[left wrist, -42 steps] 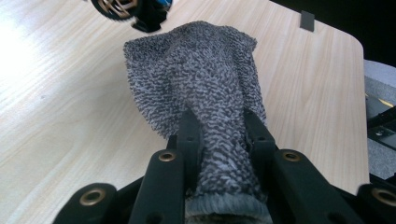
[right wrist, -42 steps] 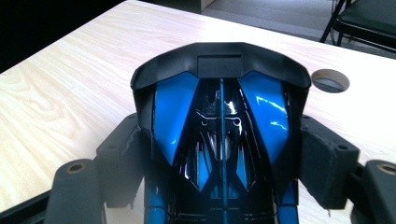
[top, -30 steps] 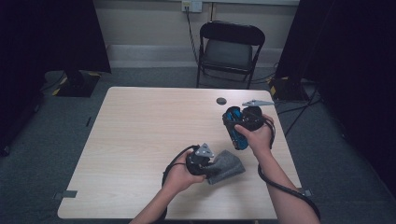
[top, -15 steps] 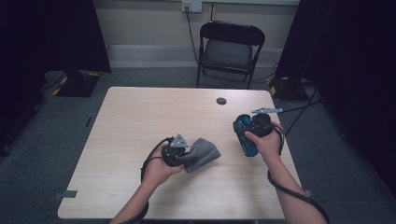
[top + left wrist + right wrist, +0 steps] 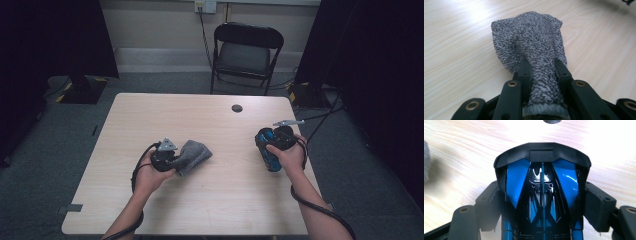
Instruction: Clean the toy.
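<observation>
Grey cloth [image 5: 531, 47] bunched between the left tool's [image 5: 165, 156] jaws, pinched tight, its free end spread on the desk [image 5: 215, 200], left of centre. Right tool [image 5: 541, 202] clamps wide around a blue-and-black toy car [image 5: 541, 185], near the right edge.

grey cloth [image 5: 531, 47] bunched, blue-black toy car [image 5: 541, 195] upright

Light wooden table [image 5: 220, 200], small dark round disc [image 5: 237, 108] on it, black folding chair [image 5: 246, 52] behind
</observation>
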Available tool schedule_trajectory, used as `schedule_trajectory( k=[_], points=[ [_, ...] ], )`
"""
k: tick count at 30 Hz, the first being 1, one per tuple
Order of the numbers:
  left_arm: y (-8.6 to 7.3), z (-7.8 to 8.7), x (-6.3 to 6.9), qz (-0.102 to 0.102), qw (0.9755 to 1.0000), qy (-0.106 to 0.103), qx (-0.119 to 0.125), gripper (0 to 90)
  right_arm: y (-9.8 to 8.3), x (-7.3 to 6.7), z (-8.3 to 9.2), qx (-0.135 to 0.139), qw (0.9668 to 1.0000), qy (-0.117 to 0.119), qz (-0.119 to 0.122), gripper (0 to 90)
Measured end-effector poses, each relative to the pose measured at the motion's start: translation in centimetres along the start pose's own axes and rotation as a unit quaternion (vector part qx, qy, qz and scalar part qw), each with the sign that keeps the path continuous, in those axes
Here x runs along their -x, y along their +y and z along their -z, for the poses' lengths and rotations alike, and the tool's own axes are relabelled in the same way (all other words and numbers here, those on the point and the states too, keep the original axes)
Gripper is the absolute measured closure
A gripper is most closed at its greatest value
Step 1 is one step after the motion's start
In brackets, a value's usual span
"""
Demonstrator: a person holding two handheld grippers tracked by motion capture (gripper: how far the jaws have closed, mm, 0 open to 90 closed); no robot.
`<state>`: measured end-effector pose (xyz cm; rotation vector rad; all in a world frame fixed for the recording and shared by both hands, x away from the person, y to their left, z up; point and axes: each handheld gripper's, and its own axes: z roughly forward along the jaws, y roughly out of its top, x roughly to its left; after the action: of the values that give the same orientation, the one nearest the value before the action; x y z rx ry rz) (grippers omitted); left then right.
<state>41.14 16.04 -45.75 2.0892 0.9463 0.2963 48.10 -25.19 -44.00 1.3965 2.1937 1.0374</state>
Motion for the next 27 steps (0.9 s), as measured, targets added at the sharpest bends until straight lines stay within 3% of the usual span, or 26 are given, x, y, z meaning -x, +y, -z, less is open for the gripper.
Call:
schedule_trajectory(
  k=[9,16,23,27],
  points=[
    [-0.8,0.3,-2.2,0.028,0.9992,0.025,0.011,72.0,-0.5,0.7,-0.6,-0.014,0.9999,-0.003,-0.004,25.3],
    [-1.1,0.1,-3.3,0.023,0.9993,0.030,0.000,71.9,-0.9,1.3,-1.4,-0.024,0.9997,-0.004,-0.010,25.3],
    [-1.7,0.1,-4.8,0.041,0.9981,0.045,0.001,71.3,-1.0,1.9,-2.0,-0.036,0.9992,-0.010,-0.011,25.3],
    [-1.9,0.1,-5.2,0.042,0.9978,0.052,0.000,70.3,-1.1,2.0,-2.5,-0.043,0.9990,-0.009,-0.010,25.2]
  ],
)
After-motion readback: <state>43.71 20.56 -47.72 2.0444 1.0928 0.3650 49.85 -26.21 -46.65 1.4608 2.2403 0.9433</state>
